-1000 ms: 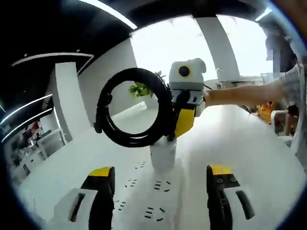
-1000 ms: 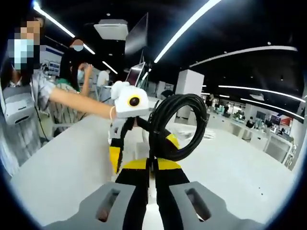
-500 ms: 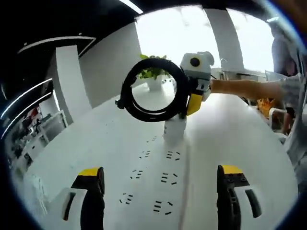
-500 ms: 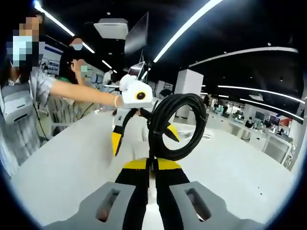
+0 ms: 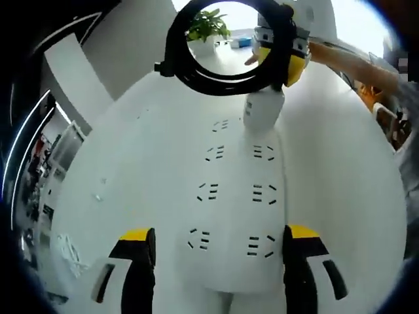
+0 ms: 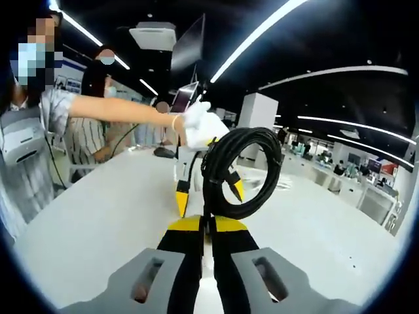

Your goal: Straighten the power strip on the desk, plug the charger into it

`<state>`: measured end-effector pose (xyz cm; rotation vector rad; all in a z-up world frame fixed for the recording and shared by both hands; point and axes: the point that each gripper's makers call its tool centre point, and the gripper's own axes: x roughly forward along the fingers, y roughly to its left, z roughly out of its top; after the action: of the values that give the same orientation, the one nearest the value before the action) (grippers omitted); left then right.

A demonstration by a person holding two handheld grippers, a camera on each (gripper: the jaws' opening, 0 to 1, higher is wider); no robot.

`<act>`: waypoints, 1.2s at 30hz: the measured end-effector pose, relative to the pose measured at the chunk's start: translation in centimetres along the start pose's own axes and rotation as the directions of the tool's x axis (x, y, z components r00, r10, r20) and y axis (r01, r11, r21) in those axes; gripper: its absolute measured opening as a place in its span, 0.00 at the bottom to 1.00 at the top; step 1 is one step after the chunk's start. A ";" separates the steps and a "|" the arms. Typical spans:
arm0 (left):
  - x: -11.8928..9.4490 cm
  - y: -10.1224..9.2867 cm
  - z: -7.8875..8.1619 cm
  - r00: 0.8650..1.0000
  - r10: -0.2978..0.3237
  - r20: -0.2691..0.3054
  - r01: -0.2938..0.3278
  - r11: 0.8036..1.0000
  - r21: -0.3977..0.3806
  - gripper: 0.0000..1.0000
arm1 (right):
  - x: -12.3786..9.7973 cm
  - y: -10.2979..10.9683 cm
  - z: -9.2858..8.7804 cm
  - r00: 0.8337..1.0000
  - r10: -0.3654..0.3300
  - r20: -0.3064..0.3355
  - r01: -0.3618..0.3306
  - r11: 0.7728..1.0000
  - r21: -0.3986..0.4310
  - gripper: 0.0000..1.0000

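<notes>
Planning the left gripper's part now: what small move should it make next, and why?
Probably lower the open left gripper onto the near end of the power strip to steady it: its fingers straddle that end, while the right gripper holds the coiled cable above the white charger.

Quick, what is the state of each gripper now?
Left gripper: open, holding nothing.
Right gripper: shut on the coiled cable.
</notes>
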<state>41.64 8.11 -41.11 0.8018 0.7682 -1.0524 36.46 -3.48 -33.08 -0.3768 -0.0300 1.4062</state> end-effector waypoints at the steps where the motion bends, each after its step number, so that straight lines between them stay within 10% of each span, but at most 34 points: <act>1: 0.1 -0.1 0.1 1.000 -0.001 -0.004 0.001 1.000 0.001 0.80 | 0.0 0.0 0.0 1.000 -0.001 -0.001 0.001 1.000 -0.001 0.03; 14: 0.7 -2.4 0.2 0.990 -0.041 -0.136 0.045 0.999 0.025 0.83 | -0.1 0.0 0.0 1.000 -0.005 -0.003 0.005 1.000 0.005 0.03; 20: 0.7 -4.2 -0.3 0.956 -0.119 -0.268 0.128 0.992 0.017 0.69 | 0.0 0.1 0.0 1.000 -0.011 -0.019 0.011 1.000 0.000 0.03; 36: 1.0 -4.1 -0.7 0.939 -0.160 -0.303 0.173 0.985 0.016 0.65 | -0.1 0.0 0.0 1.000 -0.012 -0.021 0.012 1.000 0.010 0.03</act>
<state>37.99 7.15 -43.07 0.9602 1.0918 -1.1139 36.44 -3.53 -33.10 -0.3821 -0.0084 1.3897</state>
